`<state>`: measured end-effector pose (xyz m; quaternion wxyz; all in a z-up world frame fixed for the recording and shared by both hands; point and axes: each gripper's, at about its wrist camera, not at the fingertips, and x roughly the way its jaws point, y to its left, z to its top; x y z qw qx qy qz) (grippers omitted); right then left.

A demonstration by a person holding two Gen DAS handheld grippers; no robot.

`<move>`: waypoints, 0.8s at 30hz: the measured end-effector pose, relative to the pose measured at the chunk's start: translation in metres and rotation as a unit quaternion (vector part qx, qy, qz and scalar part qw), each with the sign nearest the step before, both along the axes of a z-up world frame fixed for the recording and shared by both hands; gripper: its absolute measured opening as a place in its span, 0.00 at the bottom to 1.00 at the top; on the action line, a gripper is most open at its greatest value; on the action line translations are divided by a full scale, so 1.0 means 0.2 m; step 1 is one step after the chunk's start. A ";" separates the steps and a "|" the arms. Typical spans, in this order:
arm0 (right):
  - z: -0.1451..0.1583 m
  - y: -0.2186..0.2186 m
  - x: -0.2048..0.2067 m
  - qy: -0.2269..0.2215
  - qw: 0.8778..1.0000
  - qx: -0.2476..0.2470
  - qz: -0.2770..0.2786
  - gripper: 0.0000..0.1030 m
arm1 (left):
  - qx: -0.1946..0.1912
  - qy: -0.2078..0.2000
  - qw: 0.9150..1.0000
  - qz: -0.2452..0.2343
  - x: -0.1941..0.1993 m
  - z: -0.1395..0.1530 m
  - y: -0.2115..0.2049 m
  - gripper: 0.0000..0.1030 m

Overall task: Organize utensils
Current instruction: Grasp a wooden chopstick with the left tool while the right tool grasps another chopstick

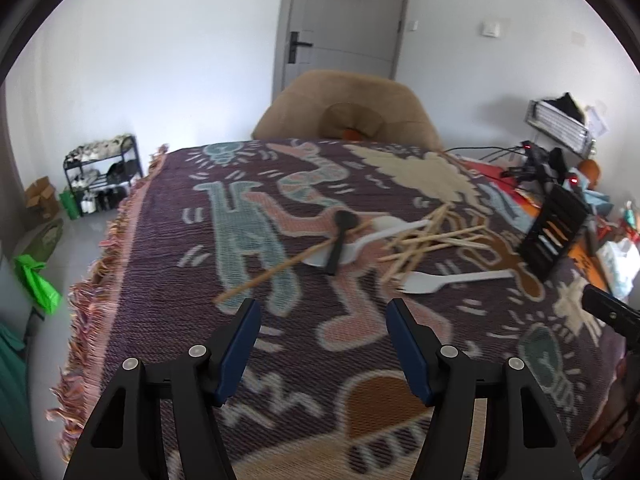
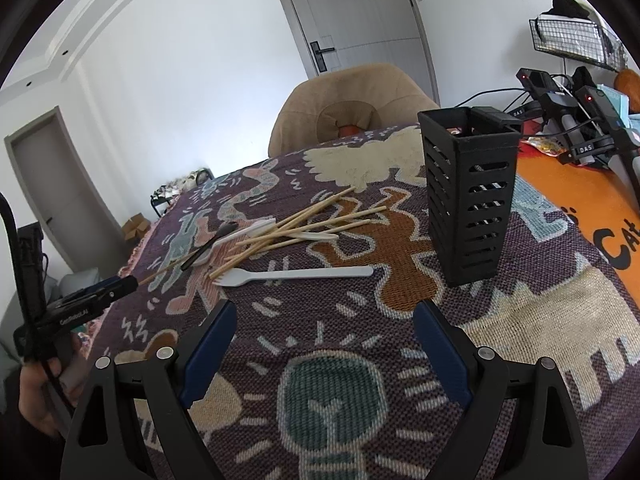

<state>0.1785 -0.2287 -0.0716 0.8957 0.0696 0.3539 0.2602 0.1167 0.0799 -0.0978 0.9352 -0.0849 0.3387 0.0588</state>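
The left gripper (image 1: 322, 312) is hovering over the patterned woven cloth (image 1: 168, 248) with its blue-padded jaws standing apart and nothing between them; only the weave is showing in the gap. Just beyond its fingertips a loose heap of utensils is lying on the cloth: a long wooden chopstick (image 1: 280, 270) is slanting toward the left finger, a black spoon (image 1: 340, 236) is resting across a white plastic spoon (image 1: 372, 240), and a tangle of wooden chopsticks (image 1: 436, 236) is spreading to the right of them. A white plastic fork (image 2: 292, 275) is lying alone on the near side of the heap, tines pointing left in the right wrist view. The right gripper (image 2: 324, 316) is hanging wide open above the cloth, empty, with the fork just ahead of its left finger. A black slotted utensil holder (image 2: 468, 196) is standing upright on the cloth to the right of the heap, well apart from the fork's handle end. A person's hand (image 2: 38, 400) is gripping the left gripper's handle at the left edge of the right wrist view. A tan cushioned chair (image 1: 348, 108) is sitting behind the far edge of the cloth
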 end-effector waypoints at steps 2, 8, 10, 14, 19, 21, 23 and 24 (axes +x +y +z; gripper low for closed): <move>-0.01 0.01 0.03 0.003 1.000 0.000 0.000 0.87 | 0.003 0.005 1.000 0.010 0.02 -0.02 0.05 0.64; -0.03 0.05 0.09 0.010 1.000 -0.002 0.004 0.87 | -0.002 0.033 0.999 0.033 0.06 -0.07 0.19 0.57; -0.03 0.06 0.09 0.012 1.000 -0.003 0.005 0.87 | -0.004 0.040 0.998 0.038 0.08 -0.09 0.23 0.56; -0.03 0.05 0.10 0.012 1.000 -0.002 0.002 0.87 | -0.015 0.054 0.998 0.036 0.14 -0.14 0.28 0.52; -0.01 0.04 0.08 0.009 1.000 -0.004 -0.009 0.87 | -0.036 0.059 0.998 0.010 0.21 -0.18 0.31 0.52; -0.01 0.03 0.07 0.006 1.000 -0.005 -0.012 0.87 | -0.040 0.057 0.998 -0.001 0.22 -0.19 0.30 0.47; -0.01 0.02 0.06 0.006 1.000 -0.008 -0.014 0.87 | -0.041 0.060 0.997 -0.013 0.23 -0.19 0.29 0.30; -0.01 0.02 0.06 0.006 1.000 -0.008 -0.014 0.87 | -0.043 0.061 0.997 -0.019 0.23 -0.20 0.28 0.27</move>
